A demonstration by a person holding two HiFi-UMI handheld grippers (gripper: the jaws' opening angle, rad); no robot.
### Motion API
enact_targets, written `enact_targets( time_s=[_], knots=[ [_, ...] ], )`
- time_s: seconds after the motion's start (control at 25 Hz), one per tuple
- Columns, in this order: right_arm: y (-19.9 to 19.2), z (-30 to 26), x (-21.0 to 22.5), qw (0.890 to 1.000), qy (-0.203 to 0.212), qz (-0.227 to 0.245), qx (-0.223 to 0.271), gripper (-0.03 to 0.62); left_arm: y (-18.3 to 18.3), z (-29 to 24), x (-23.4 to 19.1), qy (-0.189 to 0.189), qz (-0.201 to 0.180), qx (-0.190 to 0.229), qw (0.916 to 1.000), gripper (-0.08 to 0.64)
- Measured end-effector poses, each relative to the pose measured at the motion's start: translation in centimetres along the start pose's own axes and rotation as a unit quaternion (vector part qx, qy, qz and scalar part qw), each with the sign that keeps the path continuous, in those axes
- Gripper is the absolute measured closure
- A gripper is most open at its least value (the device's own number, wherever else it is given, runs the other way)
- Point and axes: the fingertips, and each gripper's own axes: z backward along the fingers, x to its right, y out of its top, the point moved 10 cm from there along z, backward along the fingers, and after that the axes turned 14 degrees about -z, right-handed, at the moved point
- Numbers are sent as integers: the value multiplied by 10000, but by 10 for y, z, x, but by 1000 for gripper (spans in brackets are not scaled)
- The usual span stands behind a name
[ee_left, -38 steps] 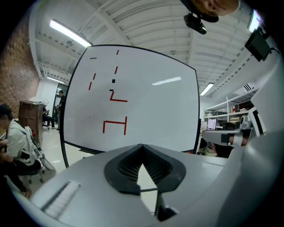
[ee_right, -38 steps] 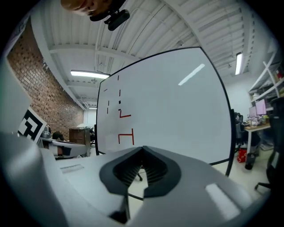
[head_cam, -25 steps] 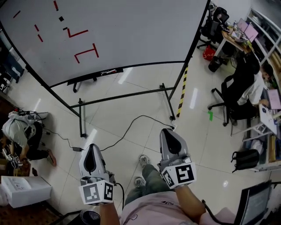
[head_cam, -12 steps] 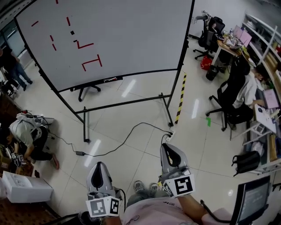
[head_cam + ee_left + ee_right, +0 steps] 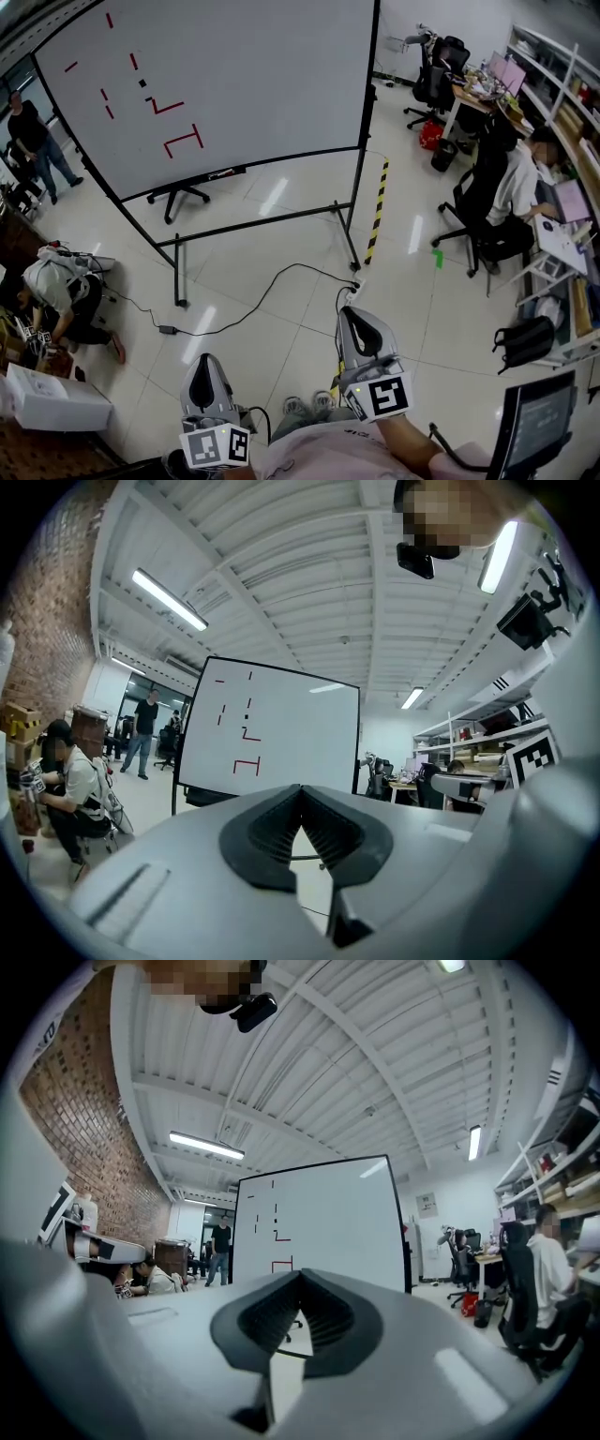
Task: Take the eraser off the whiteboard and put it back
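A large whiteboard (image 5: 253,84) on a wheeled black stand faces me across the floor, marked with red strokes at its upper left. Among the strokes sits a small black block (image 5: 142,82) that looks like the eraser. It is also a dark speck (image 5: 247,716) in the left gripper view. My left gripper (image 5: 204,361) and right gripper (image 5: 354,312) are held level near my body, well short of the board. Both are shut with nothing between the jaws. Their closed tips (image 5: 300,794) (image 5: 300,1279) point at the whiteboard (image 5: 328,1213).
A black cable (image 5: 272,286) runs over the tiled floor to a power strip (image 5: 354,291). Yellow-black tape (image 5: 377,211) lies beside the stand's right leg. A person crouches at left (image 5: 56,286) by a white box (image 5: 52,403). Desks, chairs and a seated person (image 5: 511,202) fill the right.
The head view now shows more of the whiteboard, up to its top edge. Both grippers sit lower in that view and stay shut. The cable and power strip have slid slightly nearer.
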Motion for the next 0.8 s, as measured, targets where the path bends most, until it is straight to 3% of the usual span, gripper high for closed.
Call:
enact_targets(
  time_s=[0.24, 0.6, 0.8],
  knots=[
    [6, 3, -17, 10000, 49, -45, 61, 588, 21, 4, -2, -212, -133, 261, 9993, 557],
    [1, 6, -30, 9999, 155, -10, 5, 588, 19, 5, 1, -526, -299, 244, 9979, 560],
    [-5, -1, -36, 9999, 119, -86, -27, 588, 5, -3, -14, -416, -85, -252, 9988, 557]
  ],
)
